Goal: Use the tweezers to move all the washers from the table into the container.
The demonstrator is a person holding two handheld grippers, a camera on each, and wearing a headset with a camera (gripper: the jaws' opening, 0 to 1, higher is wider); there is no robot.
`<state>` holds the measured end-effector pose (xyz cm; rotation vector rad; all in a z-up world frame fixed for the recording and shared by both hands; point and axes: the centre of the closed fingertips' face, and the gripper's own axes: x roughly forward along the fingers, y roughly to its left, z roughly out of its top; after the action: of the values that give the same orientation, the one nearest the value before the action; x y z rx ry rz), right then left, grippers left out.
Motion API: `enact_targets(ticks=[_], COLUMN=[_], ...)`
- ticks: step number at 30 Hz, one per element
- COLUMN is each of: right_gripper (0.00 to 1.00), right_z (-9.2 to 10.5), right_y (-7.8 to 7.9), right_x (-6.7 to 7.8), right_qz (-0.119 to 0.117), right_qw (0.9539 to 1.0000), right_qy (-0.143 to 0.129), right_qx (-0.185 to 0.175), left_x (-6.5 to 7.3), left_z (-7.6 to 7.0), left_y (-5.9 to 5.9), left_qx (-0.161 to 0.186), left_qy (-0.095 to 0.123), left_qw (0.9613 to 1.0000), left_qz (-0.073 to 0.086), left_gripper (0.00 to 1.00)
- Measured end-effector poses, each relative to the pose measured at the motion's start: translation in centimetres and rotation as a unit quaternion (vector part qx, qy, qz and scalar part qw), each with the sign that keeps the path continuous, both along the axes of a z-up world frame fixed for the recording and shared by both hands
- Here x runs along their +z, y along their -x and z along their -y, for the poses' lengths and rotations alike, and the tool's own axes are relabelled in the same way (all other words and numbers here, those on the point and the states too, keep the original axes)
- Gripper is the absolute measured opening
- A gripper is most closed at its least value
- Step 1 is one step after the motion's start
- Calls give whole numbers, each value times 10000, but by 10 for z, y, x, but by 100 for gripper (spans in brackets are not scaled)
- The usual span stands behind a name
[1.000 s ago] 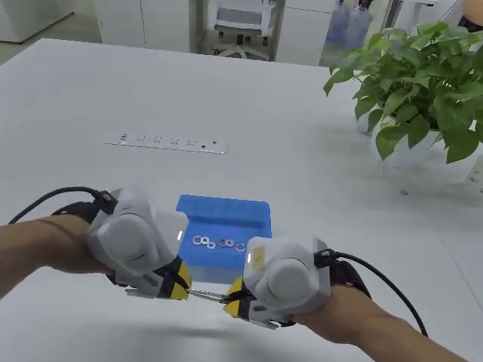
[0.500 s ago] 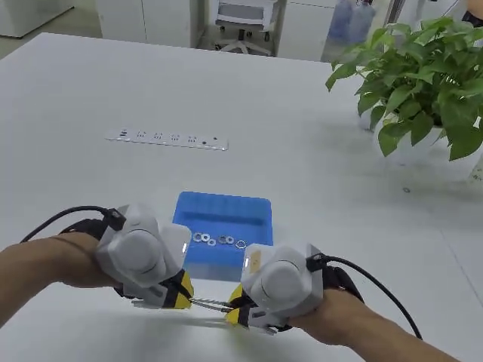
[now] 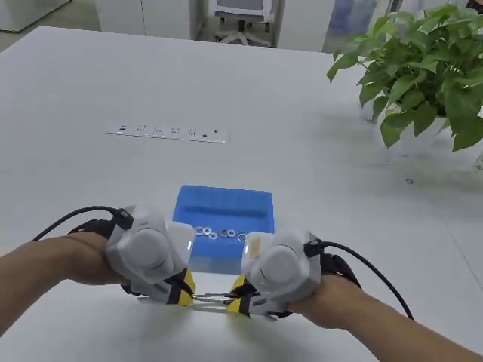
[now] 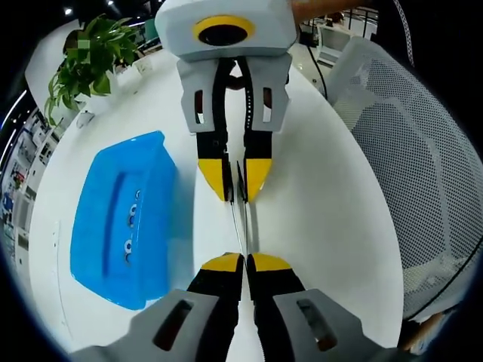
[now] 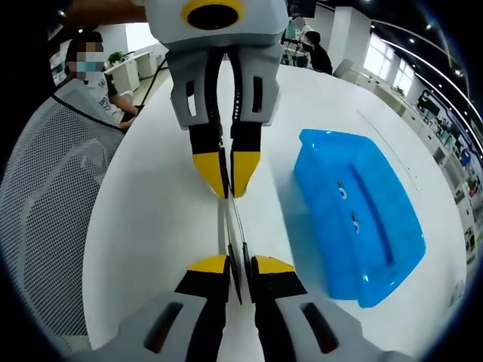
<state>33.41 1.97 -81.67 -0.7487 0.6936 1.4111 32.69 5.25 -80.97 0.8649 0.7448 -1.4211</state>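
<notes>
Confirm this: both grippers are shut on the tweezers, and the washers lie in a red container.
Wrong colour: the container is blue, as the head view shows. The left gripper and right gripper are both shut on the tweezers, and the washers lie in it.

Bright, flat overhead light. The white surface [image 3: 324, 143] is near blown out in the head view, low contrast. Only a soft, faint shadow sits under the left gripper [image 3: 186, 291] and right gripper [image 3: 240, 299], with a mild sheen on their pale housings. Focus is fine near the grippers, slightly soft far beyond them. Both gripper views have heavy fisheye: the surface edge and mesh chair [image 4: 411, 173] bow hard toward the rim. The blue container [image 3: 226, 202] beside the grippers looks glossy, with pale glare streaks on its walls. The tweezers [image 4: 240, 219] between the grippers catch a thin glint. Bright windows show at the far top of the right gripper view.
</notes>
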Motion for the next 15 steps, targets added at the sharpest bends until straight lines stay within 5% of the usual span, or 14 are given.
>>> enact_targets(ticks=[15], right_gripper=[14], right_z=[-1], right_y=[0], right_x=[0], right_qz=[-242], right_qw=[9996], right_qy=[-79], right_qx=[-129], left_x=[-6], left_z=[4], left_y=[2], left_qx=[14], left_qy=[-9], left_qw=[10000], left_qz=[-56], left_gripper=[8])
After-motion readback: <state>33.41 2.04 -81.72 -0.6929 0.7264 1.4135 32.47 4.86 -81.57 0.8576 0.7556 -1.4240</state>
